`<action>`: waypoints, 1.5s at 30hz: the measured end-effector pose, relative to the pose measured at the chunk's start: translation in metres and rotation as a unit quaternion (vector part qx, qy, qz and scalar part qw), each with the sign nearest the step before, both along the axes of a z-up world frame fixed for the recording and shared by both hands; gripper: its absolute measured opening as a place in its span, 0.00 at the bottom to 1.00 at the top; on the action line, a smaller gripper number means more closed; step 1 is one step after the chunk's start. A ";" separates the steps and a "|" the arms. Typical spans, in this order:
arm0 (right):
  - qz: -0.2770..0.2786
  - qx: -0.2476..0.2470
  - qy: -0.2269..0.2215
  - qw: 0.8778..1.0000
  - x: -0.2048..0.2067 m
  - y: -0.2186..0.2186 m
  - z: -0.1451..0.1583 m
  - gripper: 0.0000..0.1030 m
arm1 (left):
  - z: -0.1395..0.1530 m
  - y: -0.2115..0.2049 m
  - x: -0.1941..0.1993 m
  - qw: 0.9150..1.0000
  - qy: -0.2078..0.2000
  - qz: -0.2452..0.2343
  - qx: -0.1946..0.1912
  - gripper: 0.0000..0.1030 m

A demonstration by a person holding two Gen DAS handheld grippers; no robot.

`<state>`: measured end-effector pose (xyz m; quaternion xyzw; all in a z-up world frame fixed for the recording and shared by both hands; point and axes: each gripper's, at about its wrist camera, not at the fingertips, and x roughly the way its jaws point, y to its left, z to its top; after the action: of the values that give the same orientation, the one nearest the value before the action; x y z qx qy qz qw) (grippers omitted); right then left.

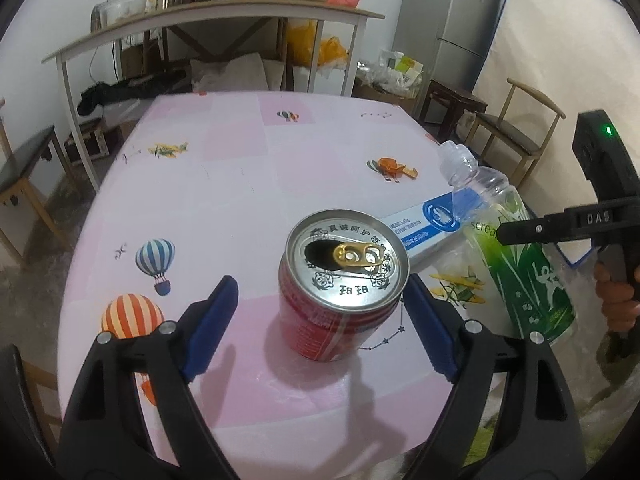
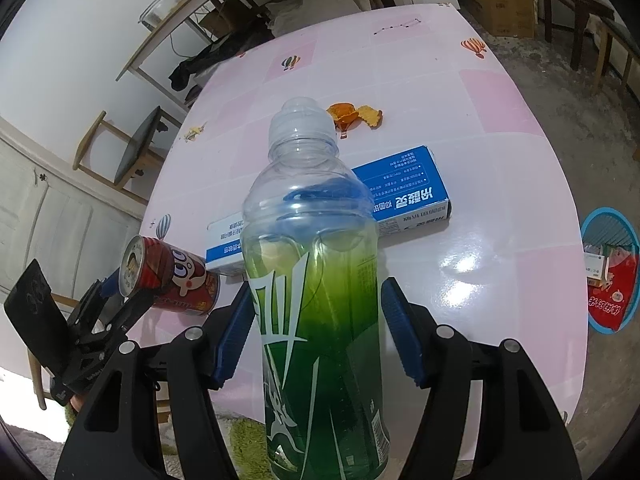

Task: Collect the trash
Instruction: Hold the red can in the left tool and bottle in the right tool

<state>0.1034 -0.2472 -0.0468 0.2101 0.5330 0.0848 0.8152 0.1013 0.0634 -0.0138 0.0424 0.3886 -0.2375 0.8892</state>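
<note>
A red drink can [image 1: 340, 304] with an opened silver top stands upright on the pink table [image 1: 240, 184]. My left gripper [image 1: 320, 280] is open around it. The left blue pad [image 1: 212, 320] is clear of the can and the right pad sits close against its side. My right gripper [image 2: 316, 288] is shut on a clear plastic bottle [image 2: 316, 320] with a green label, its cap pointing away from me. In the left wrist view the bottle [image 1: 520, 264] is tilted at the table's right side, clamped by the right gripper [image 1: 520, 232]. The right wrist view also shows the can [image 2: 172, 276] and the left gripper [image 2: 128, 284].
A blue and white carton [image 2: 400, 192] lies flat behind the bottle and can. Orange peel [image 2: 354, 116] lies further back on the table. A blue bin [image 2: 612, 272] holding trash stands on the floor at the right. Chairs and a cluttered side table ring the table.
</note>
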 end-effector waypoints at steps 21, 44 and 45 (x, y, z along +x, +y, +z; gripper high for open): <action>-0.003 0.004 0.000 1.000 0.000 0.000 0.000 0.60 | -0.016 -0.016 -0.001 1.000 -0.004 0.006 0.016 0.61; -0.002 0.024 0.008 1.000 0.006 0.002 -0.008 0.58 | -0.015 -0.016 0.001 1.000 -0.002 0.007 0.016 0.61; -0.001 0.025 0.009 1.000 0.006 0.002 -0.008 0.58 | -0.015 -0.016 0.001 1.000 -0.002 0.008 0.015 0.61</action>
<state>0.1096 -0.2450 -0.0553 0.2318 0.5375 0.0955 0.8051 0.1024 0.0475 -0.0292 0.0530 0.3910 -0.2249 0.8909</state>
